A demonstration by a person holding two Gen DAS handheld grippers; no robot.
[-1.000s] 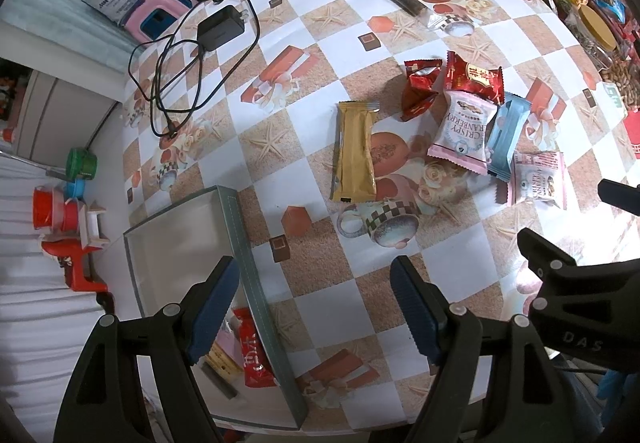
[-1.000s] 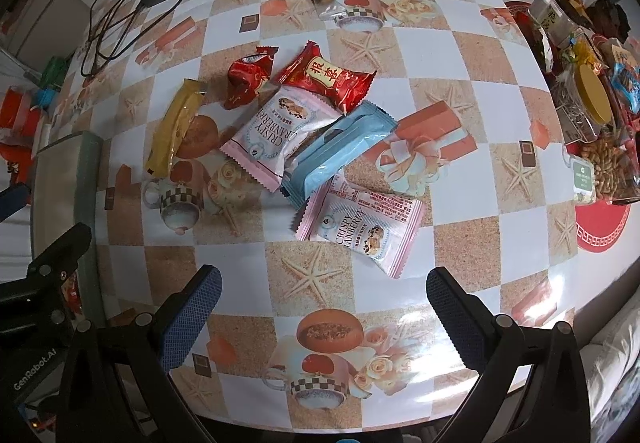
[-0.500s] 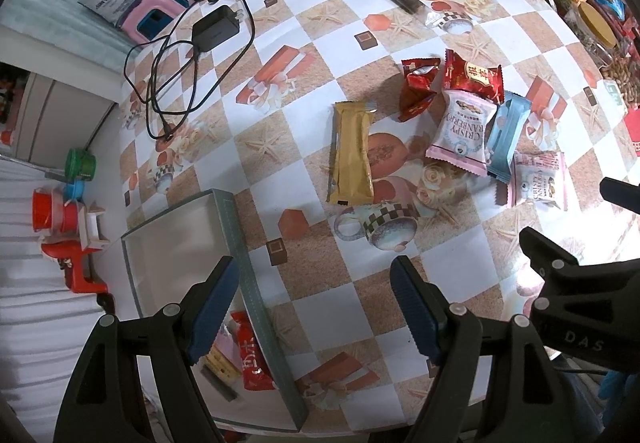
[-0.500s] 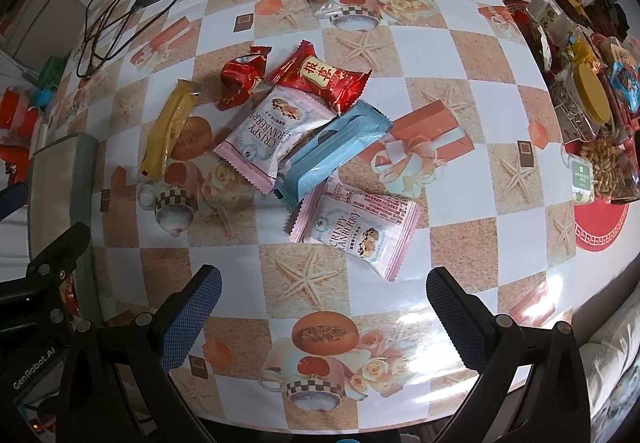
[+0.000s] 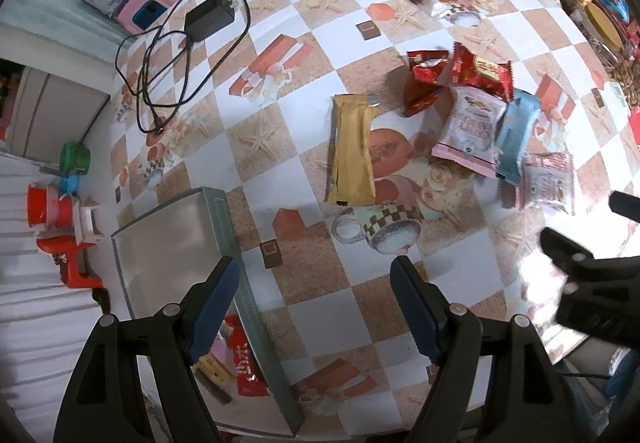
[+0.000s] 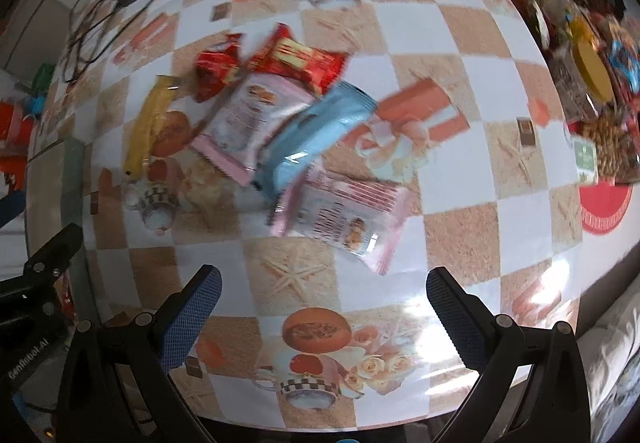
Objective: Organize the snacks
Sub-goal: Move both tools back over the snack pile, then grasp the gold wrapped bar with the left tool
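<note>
Both wrist views have crept nearer to the snack heap since a second ago, and the right one now smears with motion; none of the packets has shifted, and both claws are as wide as they were.

On the desk (image 5: 256, 131), the largest piece is the grey-green tray (image 5: 236, 255) at its near left corner, with a red packet (image 5: 246, 363) and something yellow already lying in its near end. That tray looks like the place the snacks go.

The heap lies mid-desk, well apart from the tray. Longest is the gold bar (image 5: 352, 149), alone on the heap's left side and clear all round: probably light, stiff along its length, glossy and apt to slip, so best pinched across its narrow middle. The light blue packet (image 6: 316, 139) overlaps its neighbours. The two pink cracker bags (image 6: 344, 221) and (image 6: 250, 119) look puffed and light, their contents likely brittle, so a gentle pinch at a crimped end seam would suit. Smallest are the two red packets (image 6: 298, 61) and (image 6: 214, 69) at the far side.

The left claw (image 5: 312, 307) hangs wide and empty, one finger over the tray's rim. The right claw (image 6: 320, 313) is equally wide and empty, over bare desk just short of the nearest pink bag.
</note>
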